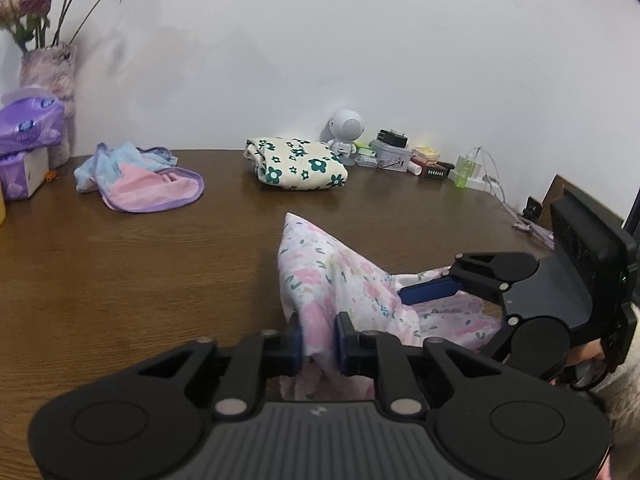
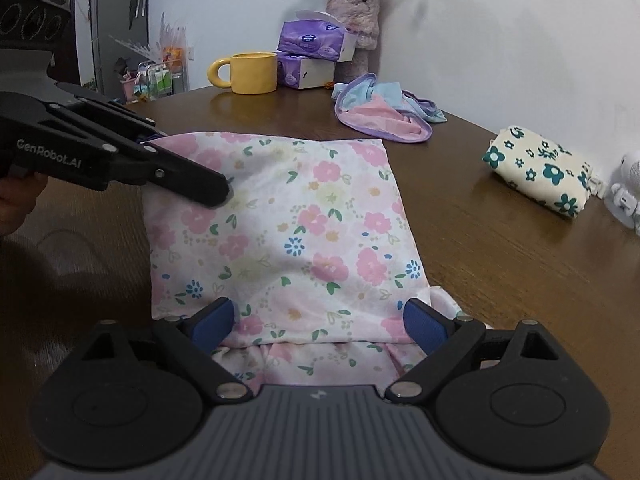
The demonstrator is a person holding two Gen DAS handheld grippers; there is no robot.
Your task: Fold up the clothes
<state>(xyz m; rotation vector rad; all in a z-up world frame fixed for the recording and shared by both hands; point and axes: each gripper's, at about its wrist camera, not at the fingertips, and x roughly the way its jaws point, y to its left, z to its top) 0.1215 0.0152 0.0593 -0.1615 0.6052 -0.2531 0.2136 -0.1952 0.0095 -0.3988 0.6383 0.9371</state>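
Note:
A pink floral garment [image 1: 344, 276] lies on the brown wooden table [image 1: 140, 280], with one fold standing up as a peak. In the left wrist view my left gripper [image 1: 320, 346] is shut on that raised fold, the fabric pinched between its blue pads. In the right wrist view the garment [image 2: 304, 220] spreads out flat and wide, and the left gripper [image 2: 218, 196] holds its left edge. My right gripper [image 2: 320, 322] is open wide over the garment's near edge, its pads apart and gripping nothing. One of its blue fingers [image 1: 428, 290] shows above the cloth at the right.
A folded cream cloth with green flowers [image 1: 300, 164] and a crumpled pink, blue and purple garment [image 1: 140, 180] lie further back. A yellow mug [image 2: 252, 72], purple tissue packs [image 1: 28, 128], a flower vase [image 1: 52, 76], a white robot figure [image 1: 346, 130] and small items line the wall.

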